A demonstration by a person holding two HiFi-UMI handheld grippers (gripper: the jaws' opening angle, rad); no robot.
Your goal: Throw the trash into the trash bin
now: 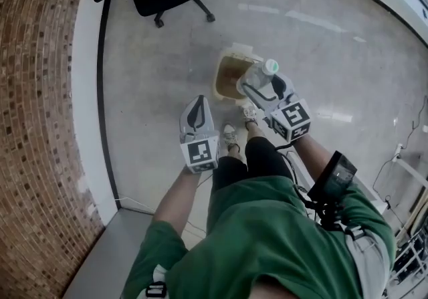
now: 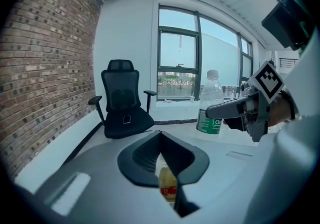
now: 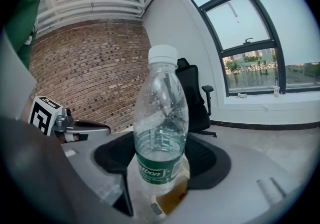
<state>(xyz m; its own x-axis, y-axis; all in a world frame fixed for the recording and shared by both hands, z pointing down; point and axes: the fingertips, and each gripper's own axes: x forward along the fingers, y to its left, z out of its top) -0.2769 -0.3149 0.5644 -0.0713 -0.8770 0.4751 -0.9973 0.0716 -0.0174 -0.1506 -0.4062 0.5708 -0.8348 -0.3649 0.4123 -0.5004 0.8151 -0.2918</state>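
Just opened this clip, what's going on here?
A person in a green top stands over a tan trash bin on the floor, a gripper in each hand. The right gripper is clamped on a clear plastic bottle with a green label and holds it above the bin's opening; it has not been dropped. The left gripper is shut, carries nothing, and hangs beside it.

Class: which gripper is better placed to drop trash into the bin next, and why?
Right. The right gripper holds the plastic bottle just above the trash bin, so it likely only needs to release. The left gripper is shut on nothing, nearer the person.
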